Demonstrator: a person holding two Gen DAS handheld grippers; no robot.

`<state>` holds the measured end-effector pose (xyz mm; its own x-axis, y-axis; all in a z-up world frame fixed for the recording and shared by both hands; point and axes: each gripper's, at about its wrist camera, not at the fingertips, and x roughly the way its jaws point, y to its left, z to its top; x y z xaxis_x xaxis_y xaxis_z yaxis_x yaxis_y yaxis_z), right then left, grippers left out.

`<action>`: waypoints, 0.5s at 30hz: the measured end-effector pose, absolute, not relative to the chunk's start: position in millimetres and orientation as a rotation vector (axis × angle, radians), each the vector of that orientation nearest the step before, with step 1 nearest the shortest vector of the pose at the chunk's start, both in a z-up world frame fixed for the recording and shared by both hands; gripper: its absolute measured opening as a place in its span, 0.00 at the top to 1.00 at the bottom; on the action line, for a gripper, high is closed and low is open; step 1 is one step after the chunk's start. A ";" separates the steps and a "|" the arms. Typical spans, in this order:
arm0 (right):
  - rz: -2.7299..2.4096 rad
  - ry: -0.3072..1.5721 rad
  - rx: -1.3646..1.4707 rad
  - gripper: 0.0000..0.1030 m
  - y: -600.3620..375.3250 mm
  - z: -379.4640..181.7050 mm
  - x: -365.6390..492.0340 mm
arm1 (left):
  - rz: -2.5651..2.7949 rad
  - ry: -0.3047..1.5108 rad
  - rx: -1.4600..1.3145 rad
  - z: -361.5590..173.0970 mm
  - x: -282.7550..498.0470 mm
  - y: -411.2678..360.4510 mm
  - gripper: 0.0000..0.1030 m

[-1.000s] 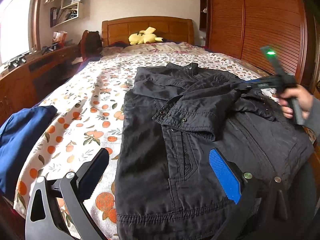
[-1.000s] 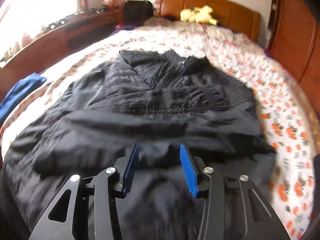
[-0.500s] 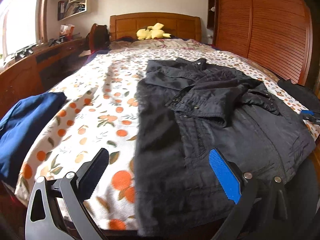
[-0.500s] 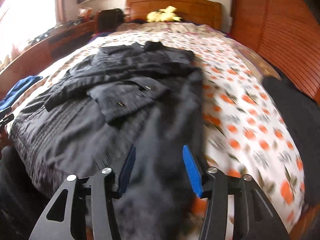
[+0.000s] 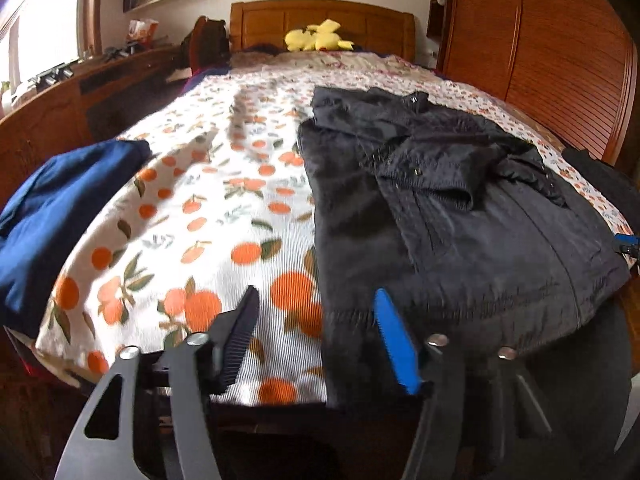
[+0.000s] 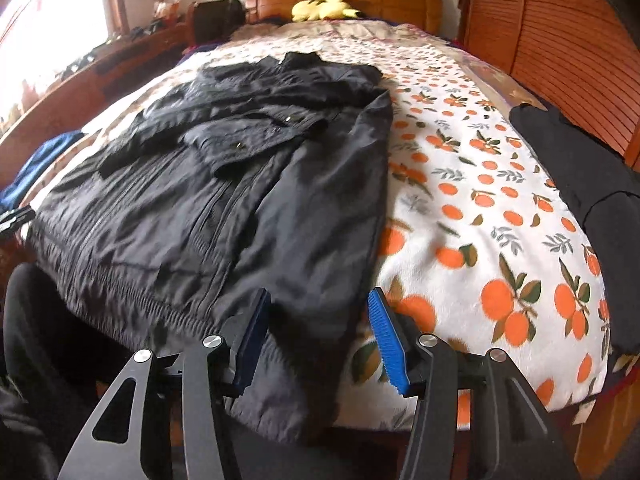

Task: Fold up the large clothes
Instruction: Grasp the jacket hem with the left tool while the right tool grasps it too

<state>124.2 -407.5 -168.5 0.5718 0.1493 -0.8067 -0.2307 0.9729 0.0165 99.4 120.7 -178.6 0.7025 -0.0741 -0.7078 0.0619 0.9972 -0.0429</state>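
A black jacket [image 5: 460, 220] lies front up on the orange-print bedspread [image 5: 200, 200], both sleeves folded across its chest and its hem at the bed's foot. My left gripper [image 5: 320, 340] hovers over the hem's left corner; its jaws are closing, the corner lies between them, and the pads are clear of the cloth. In the right wrist view the jacket [image 6: 224, 184] fills the left half. My right gripper [image 6: 320, 340] stands open astride the hem's right corner, which hangs over the bed edge. The right gripper's blue tip [image 5: 626, 240] shows at the far right.
A folded blue garment [image 5: 52, 208] lies at the bed's left edge, a black garment [image 6: 580, 168] at its right edge. A yellow plush toy [image 5: 316, 40] sits by the headboard. A wooden wardrobe [image 5: 560, 60] stands right, a desk [image 5: 60, 120] left. A person's dark-trousered leg [image 6: 32, 320] is at the foot.
The left gripper's jaws have narrowed and it has shifted left onto the hem's left corner. The right gripper swung from over the jacket's middle to the hem's right corner.
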 end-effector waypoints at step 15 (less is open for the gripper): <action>0.307 0.870 -0.009 0.82 -394.9 -157.9 119.8 | -0.156 0.825 -0.052 -193.6 88.9 112.0 0.69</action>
